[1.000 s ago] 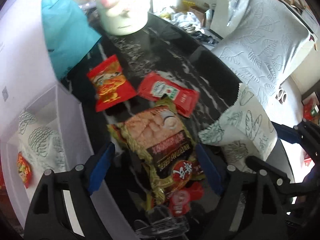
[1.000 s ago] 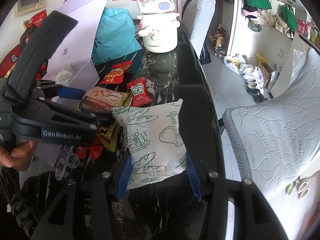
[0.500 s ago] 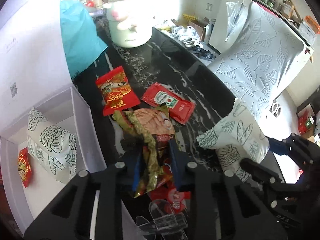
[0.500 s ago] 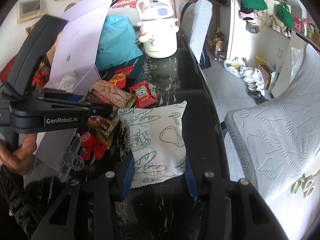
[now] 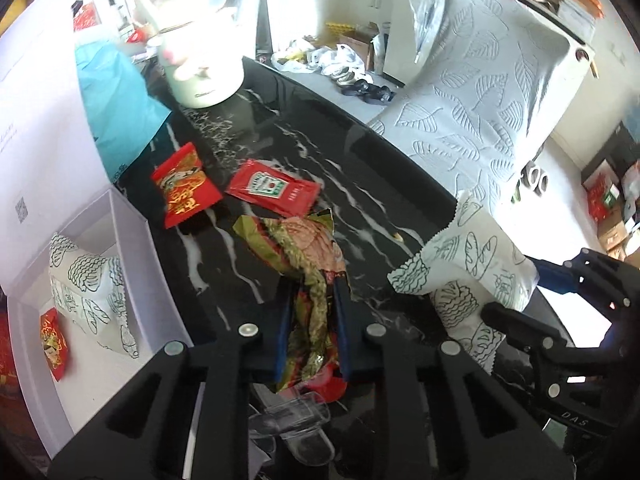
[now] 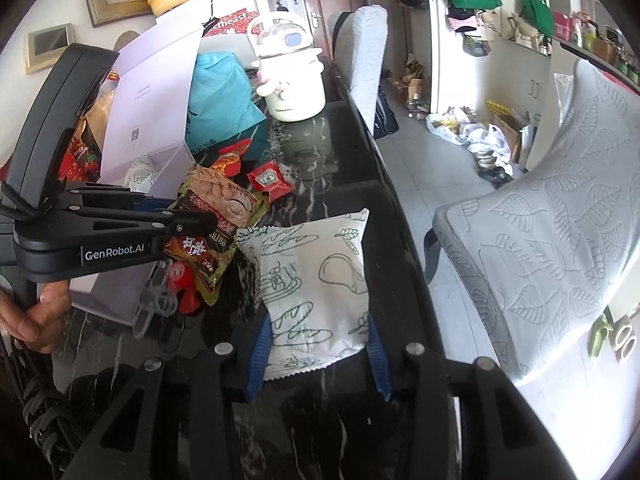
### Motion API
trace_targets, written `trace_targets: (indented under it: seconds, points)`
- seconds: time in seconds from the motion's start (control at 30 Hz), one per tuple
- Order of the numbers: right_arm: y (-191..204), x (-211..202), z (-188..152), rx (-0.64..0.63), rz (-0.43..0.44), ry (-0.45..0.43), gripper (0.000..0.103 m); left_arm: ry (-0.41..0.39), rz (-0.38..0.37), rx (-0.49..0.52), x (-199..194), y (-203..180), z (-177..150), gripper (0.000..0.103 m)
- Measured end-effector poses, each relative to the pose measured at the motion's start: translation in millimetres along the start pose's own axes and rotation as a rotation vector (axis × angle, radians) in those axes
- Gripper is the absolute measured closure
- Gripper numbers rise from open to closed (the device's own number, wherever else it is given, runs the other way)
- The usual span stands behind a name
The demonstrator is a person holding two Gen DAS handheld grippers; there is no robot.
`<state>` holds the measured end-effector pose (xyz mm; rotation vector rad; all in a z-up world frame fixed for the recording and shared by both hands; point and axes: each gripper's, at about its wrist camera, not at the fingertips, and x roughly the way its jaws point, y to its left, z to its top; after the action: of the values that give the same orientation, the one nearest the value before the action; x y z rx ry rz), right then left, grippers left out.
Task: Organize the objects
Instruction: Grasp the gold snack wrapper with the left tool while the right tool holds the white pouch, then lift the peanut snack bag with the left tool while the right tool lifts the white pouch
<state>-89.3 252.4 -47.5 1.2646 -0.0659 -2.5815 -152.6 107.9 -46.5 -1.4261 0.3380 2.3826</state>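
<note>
The table [image 5: 360,148] is black with white marble veining. On it lie a red ketchup sachet [image 5: 274,192] with a green and white label, a red snack packet [image 5: 184,190] printed in gold, and an olive-gold and dark brown snack bag [image 5: 308,256]. The white pouch [image 6: 316,280] bears dark green line drawings of bread, the box [image 5: 132,264] is pale lilac-white, and the far bag [image 6: 218,96] is teal.

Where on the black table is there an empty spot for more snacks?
Bare table lies between the ketchup packet and the chair, and up toward the white pot. It is crowded near the box, around the red packet.
</note>
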Motion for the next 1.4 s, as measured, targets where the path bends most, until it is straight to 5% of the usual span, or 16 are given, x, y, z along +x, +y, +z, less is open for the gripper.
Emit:
trace_targets:
  seconds: [0.2,0.47,0.6,0.67,0.73,0.87,1.4]
  points:
    - [-2.2,-0.5,-12.0,0.02,-0.008,0.024,0.056,0.03,0.015,0.013,9.5,-7.2,-1.5,0.08]
    - [2.6,13.2,-10.2,-0.001,-0.007,0.059,0.042,0.1,-0.004,0.057,35.8,-17.9,-5.6,0.051]
    - [3.1,22.2,-14.5,0.005,0.01,0.071,0.04,0.054,-0.015,0.05,29.8,-16.6,-7.2,0.05]
    - [2.0,23.7,-17.7,0.018,0.023,0.063,0.041,0.048,-0.023,0.046,27.2,-14.7,-7.1,0.059]
    - [0.6,21.9,-19.6,0.034,0.032,0.046,0.053,0.049,-0.028,0.037,24.3,-13.0,-7.3,0.063]
    - [-0.6,13.9,-20.9,0.05,0.003,0.022,0.055,0.048,-0.055,0.035,14.6,-12.6,-9.5,0.067]
    - [-1.0,-31.4,-32.7,0.088,-0.064,-0.017,0.055,-0.021,-0.045,0.054,-31.1,-33.6,-28.0,0.068]
